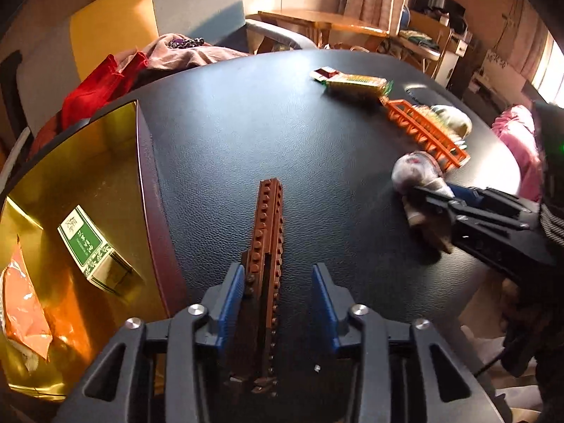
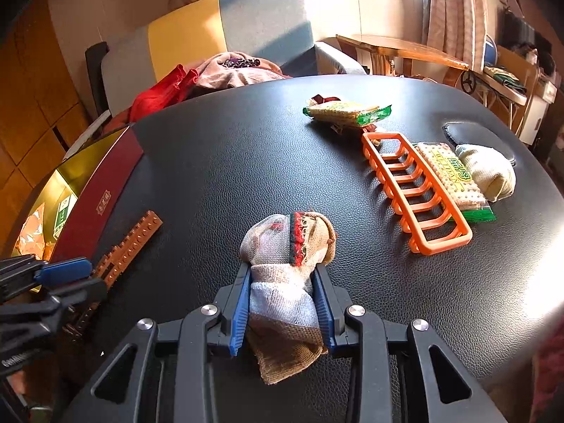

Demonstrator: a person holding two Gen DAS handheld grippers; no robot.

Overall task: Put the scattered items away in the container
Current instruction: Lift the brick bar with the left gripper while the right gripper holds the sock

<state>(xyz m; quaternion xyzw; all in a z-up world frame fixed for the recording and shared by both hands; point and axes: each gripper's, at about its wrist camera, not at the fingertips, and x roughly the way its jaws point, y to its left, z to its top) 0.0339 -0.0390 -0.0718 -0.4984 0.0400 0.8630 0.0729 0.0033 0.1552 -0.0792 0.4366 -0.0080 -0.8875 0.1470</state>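
We see the left tool (image 1: 278,282) with its blue pads apart around the long brown studded brick plate (image 1: 268,246); only the left pad seems to touch it, so the plate is released and lies on the black leather desk (image 1: 282,123). At nine o'clock from the plate stands the gold-lined box with dark red wall (image 1: 105,162), holding a green and white carton (image 1: 90,243) and an orange packet (image 1: 24,299). The right tool (image 2: 282,303) is clenched on the rolled grey and beige sock (image 2: 285,257), which rests on the desk. At two o'clock from the sock lies the orange plastic rack (image 2: 416,190), touching a biscuit packet (image 2: 454,176).
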